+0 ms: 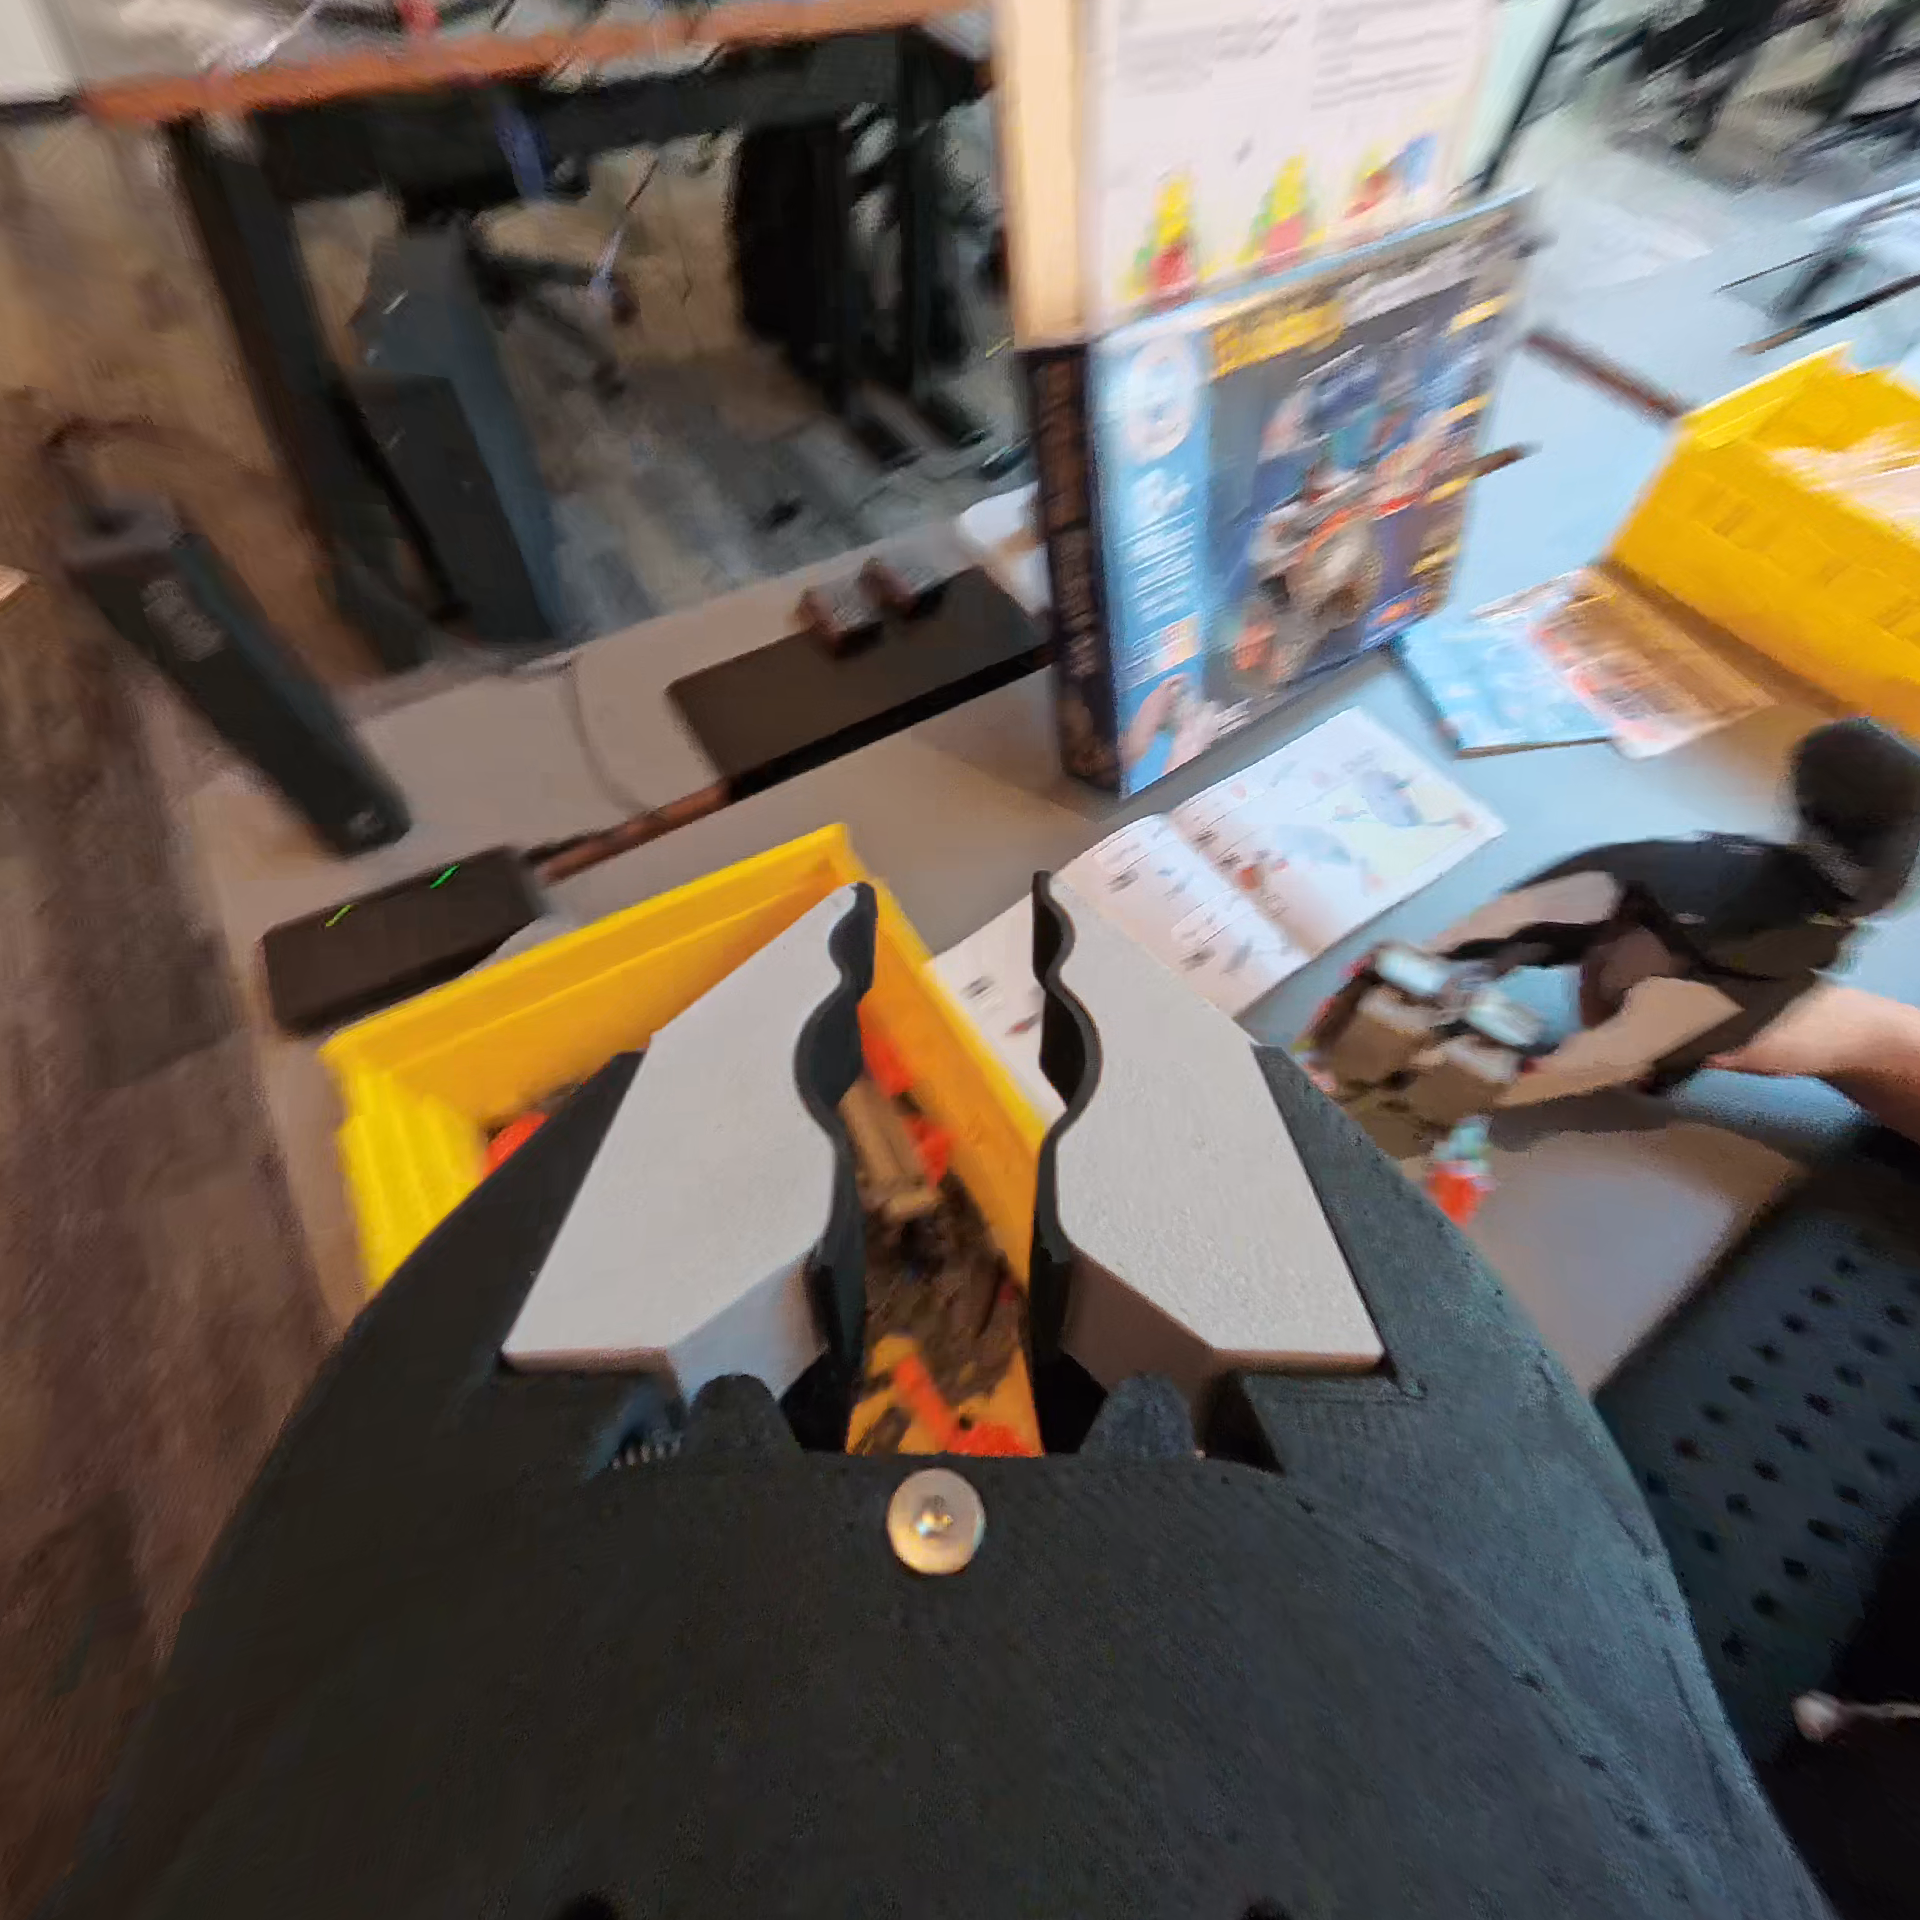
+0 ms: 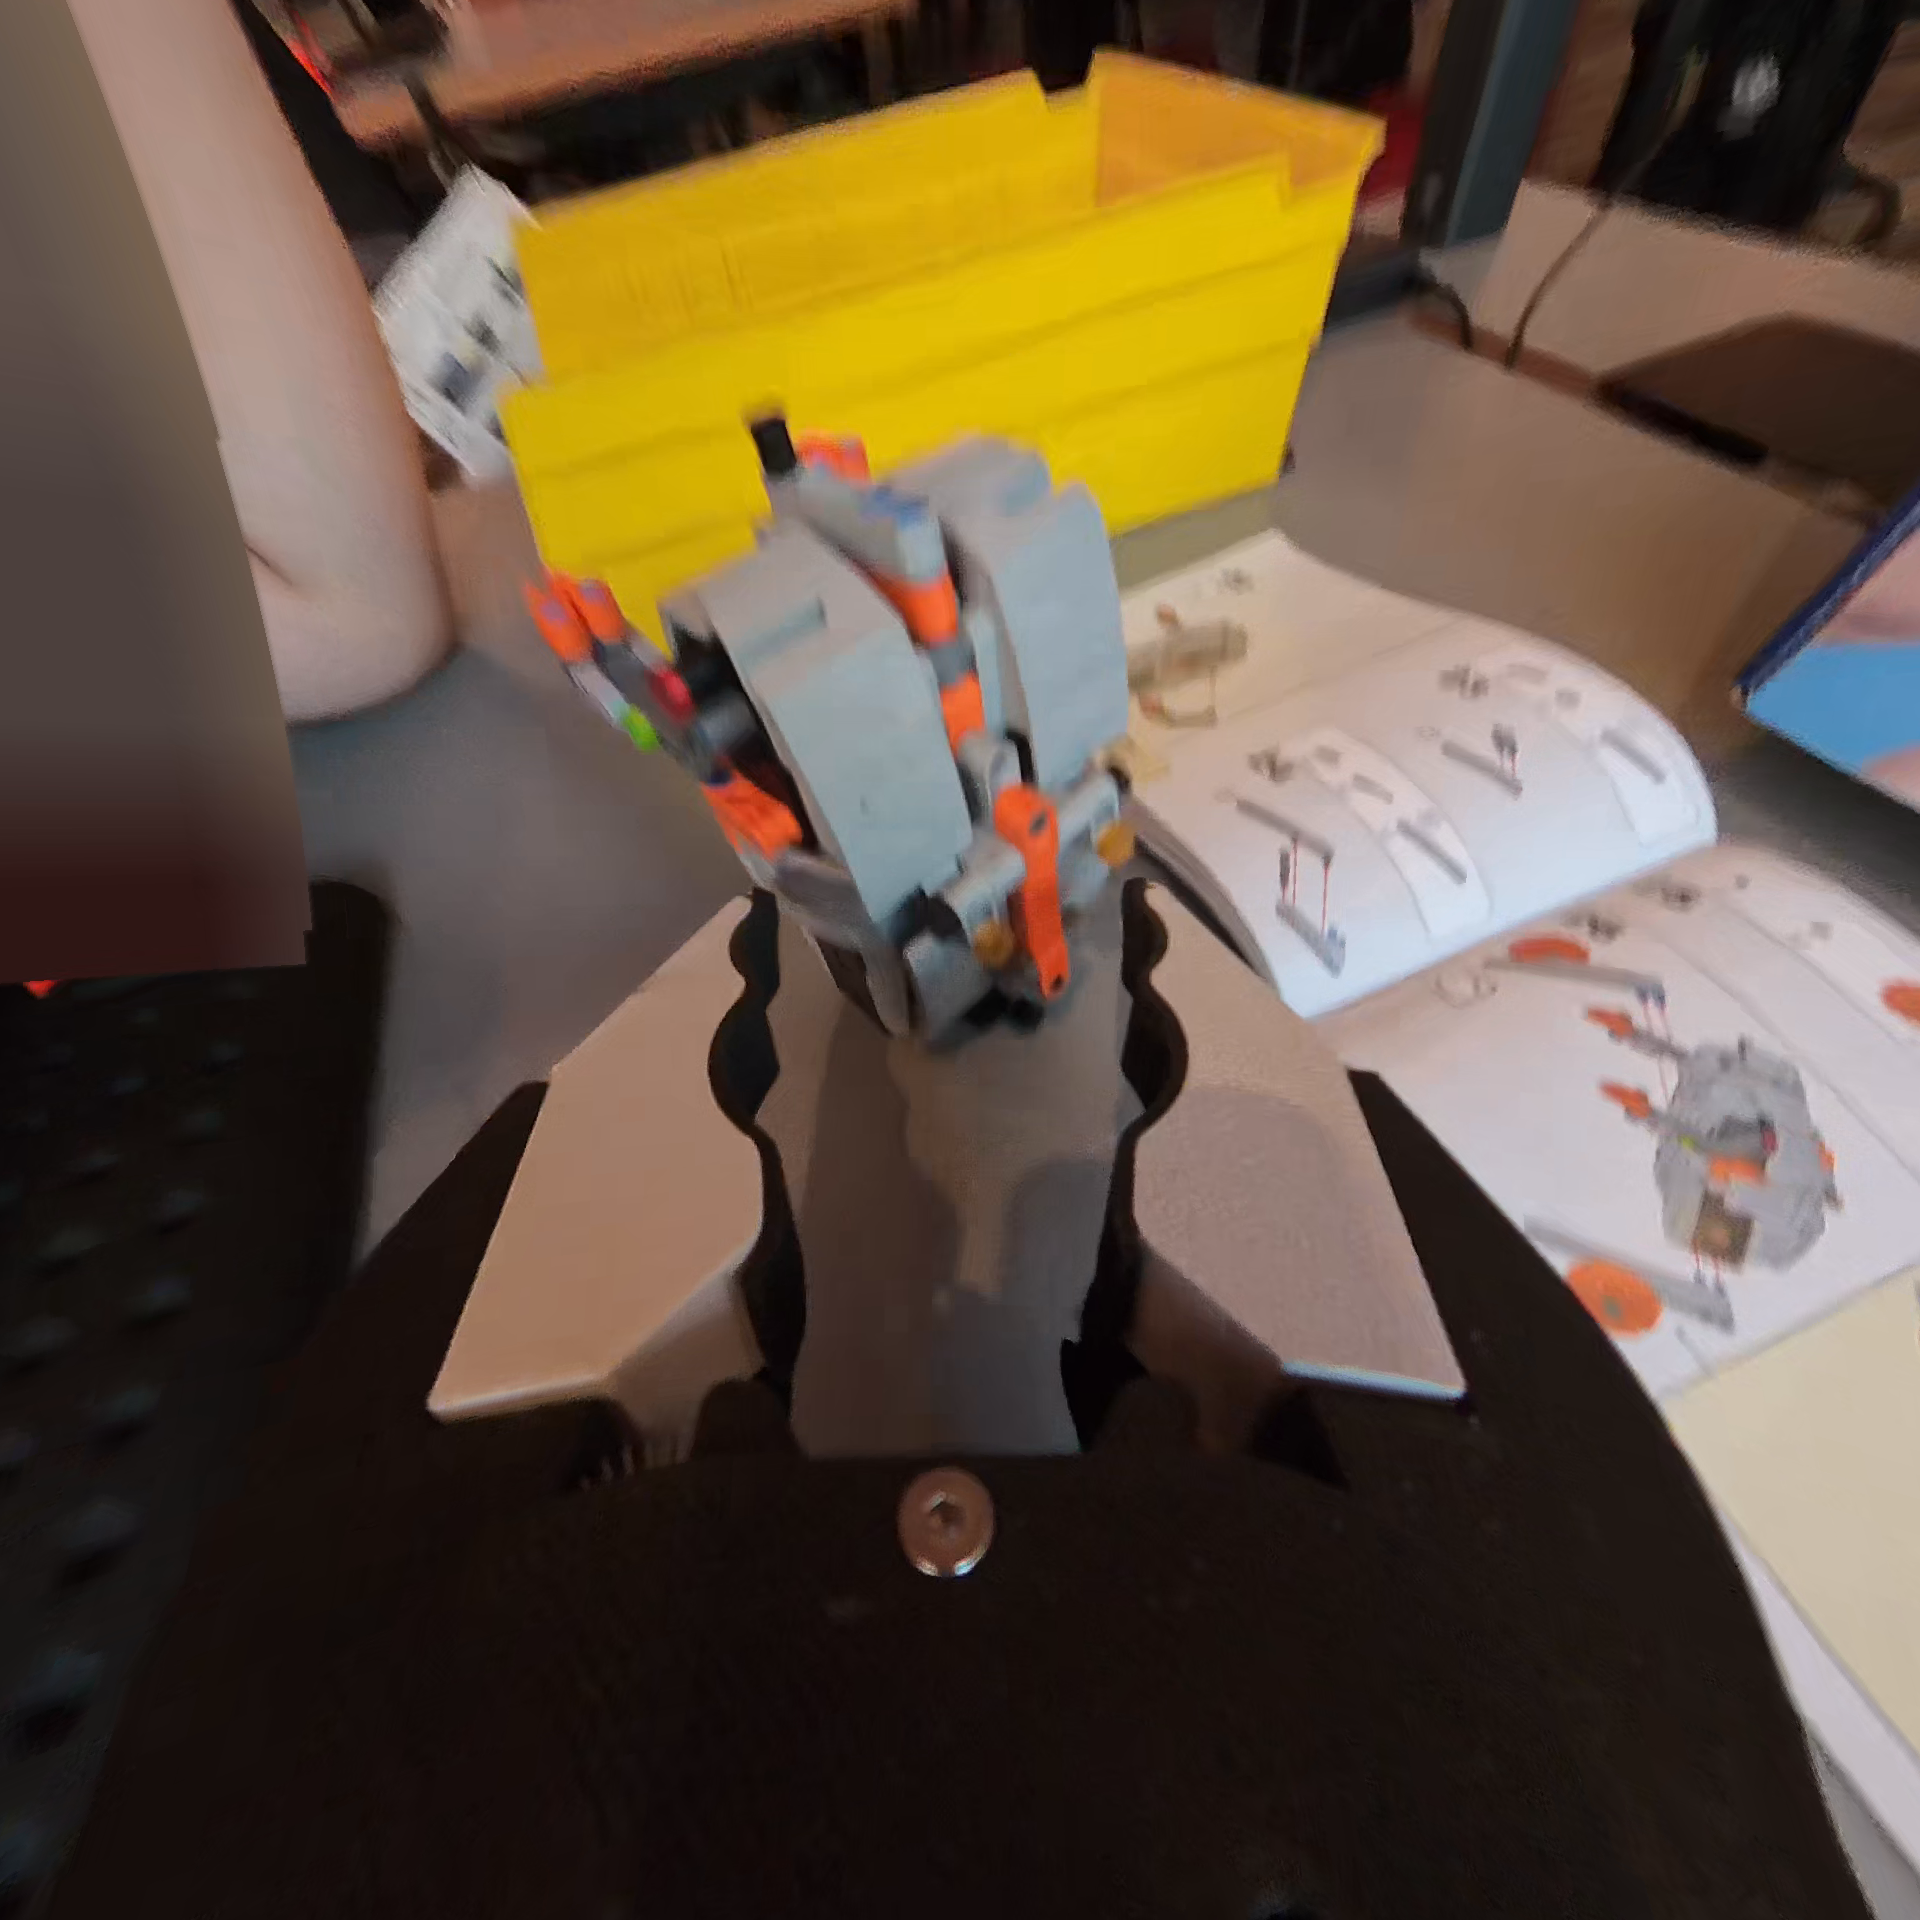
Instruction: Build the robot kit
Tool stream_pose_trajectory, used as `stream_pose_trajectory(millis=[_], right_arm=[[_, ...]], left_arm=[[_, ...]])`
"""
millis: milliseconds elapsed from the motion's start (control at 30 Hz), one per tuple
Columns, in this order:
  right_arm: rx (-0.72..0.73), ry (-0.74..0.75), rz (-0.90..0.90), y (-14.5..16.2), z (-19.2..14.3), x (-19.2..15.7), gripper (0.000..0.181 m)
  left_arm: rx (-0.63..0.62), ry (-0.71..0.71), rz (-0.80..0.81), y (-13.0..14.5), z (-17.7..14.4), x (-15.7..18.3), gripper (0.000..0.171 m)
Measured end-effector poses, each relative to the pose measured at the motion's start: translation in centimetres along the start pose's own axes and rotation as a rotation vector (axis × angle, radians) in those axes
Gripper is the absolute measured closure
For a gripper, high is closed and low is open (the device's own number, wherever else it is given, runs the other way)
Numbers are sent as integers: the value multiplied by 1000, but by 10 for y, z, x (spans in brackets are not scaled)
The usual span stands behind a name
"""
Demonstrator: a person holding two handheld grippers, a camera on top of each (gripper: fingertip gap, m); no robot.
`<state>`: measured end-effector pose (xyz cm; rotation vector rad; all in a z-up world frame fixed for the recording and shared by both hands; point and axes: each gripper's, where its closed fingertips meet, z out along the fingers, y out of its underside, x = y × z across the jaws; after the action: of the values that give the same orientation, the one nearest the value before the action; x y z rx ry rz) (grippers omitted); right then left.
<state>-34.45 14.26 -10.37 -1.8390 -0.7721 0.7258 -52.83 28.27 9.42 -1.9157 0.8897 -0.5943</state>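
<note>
The left gripper [image 1: 948, 904] hangs with its jaws apart and nothing between them, tips poised over the near yellow bin [image 1: 582, 997]; through the gap show loose orange and dark building pieces [image 1: 914, 1195] lying in that bin, too blurred to sort out. The right gripper [image 2: 940, 914] has its jaws spread fairly wide around the base of a grey and orange brick model [image 2: 894, 748], which stands upright between the fingertips; motion blur hides whether the pads actually press on it, so I cannot tell if it is clamped or merely framed. In the left wrist view that gripper shows farther off to the right as a dark smear with the model [image 1: 1423, 1029] at its end, beside a bare forearm [image 1: 1808, 1039] cut off by the frame edge. An open instruction booklet [image 2: 1382, 790] lies on the grey table [image 2: 540, 852] just right of the model, and a second printed sheet [image 2: 1683, 1101] lies nearer the camera. Behind the model stands a yellow bin [image 2: 935, 301]. Farther back in the left wrist view a blue toy box [image 1: 1278, 499] stands upright, with another yellow bin [image 1: 1787, 540] to its right, partly cut off.
</note>
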Motion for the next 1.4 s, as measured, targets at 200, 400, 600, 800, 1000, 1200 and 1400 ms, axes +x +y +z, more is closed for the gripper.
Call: stream_pose_trajectory(millis=[200, 400, 600, 800, 1000, 1200, 1400], right_arm=[[180, -148, 32, -32, -11, -11, 102], [182, -247, -77, -48, -2, -19, 102], [141, -231, -143, -38, 0, -14, 108], [71, -242, -198, -19, -2, -12, 120], [21, -256, -182, 5, -26, -10, 121], [50, -232, -147, 3, -30, -3, 122], [122, -308, -46, -18, -14, 5, 122]], left_arm=[[98, 396, 228, -14, 11, 132, 135], [149, 492, 343, 38, 40, 204, 81], [-91, 406, 414, 112, 110, 208, 72], [-119, 370, 330, 130, 133, 203, 79], [-101, 342, 343, 137, 141, 203, 71], [-33, 366, 231, 130, 130, 202, 81], [-151, 373, 158, 134, 126, 199, 90]])
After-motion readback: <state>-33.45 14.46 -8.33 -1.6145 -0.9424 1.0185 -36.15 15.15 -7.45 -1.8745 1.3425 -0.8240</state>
